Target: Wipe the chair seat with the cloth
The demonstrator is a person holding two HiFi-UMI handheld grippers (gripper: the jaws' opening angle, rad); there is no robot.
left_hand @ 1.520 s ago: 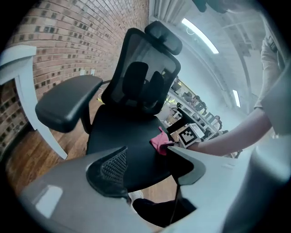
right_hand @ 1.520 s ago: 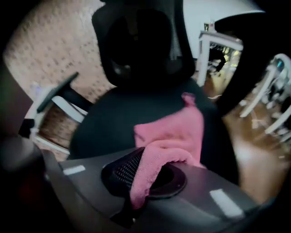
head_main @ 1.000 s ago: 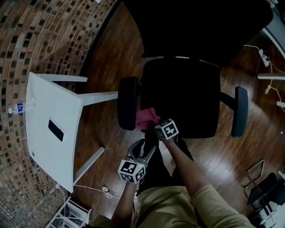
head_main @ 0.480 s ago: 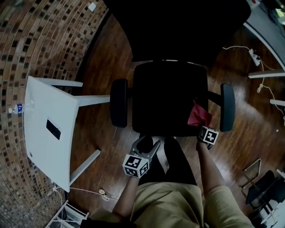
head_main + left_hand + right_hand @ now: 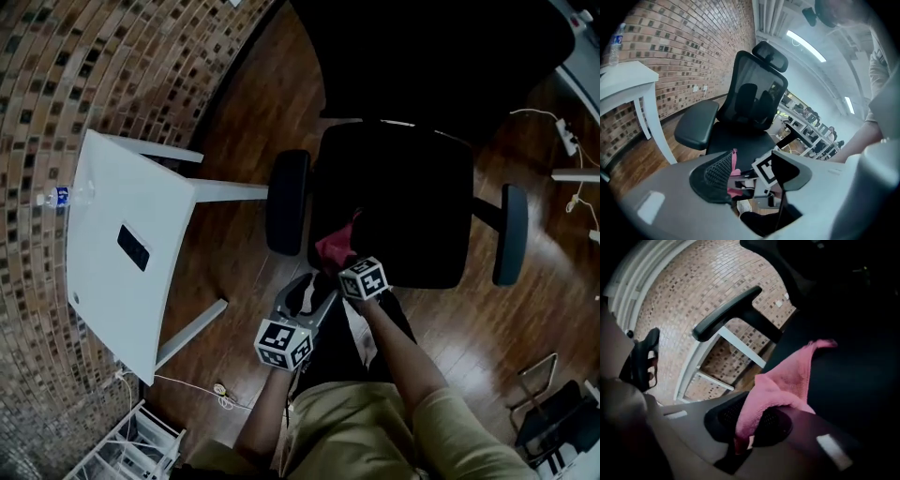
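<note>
The black office chair seat [image 5: 403, 202] fills the middle of the head view. A pink cloth [image 5: 336, 246] lies bunched on the seat's front left part. My right gripper [image 5: 345, 261] is shut on the pink cloth [image 5: 787, 380] and presses it against the dark seat [image 5: 853, 380]. My left gripper [image 5: 302, 298] hangs in front of the seat's front edge, below the right one. It is open, with nothing between its fingers. Between its jaws the left gripper view shows the right gripper's marker cube [image 5: 765, 170] and a strip of cloth [image 5: 734, 165].
The left armrest [image 5: 287, 202] stands close beside the cloth, the right armrest [image 5: 511, 234] across the seat. A white table [image 5: 122, 253] with a dark phone [image 5: 134, 247] and a bottle [image 5: 58, 198] stands left. Dark wood floor [image 5: 234, 122] surrounds the chair; a brick wall [image 5: 84, 66] lies beyond.
My right gripper carried the cloth from the seat's front left across to its front right, then back to the front left. The left gripper stayed in place, open.
</note>
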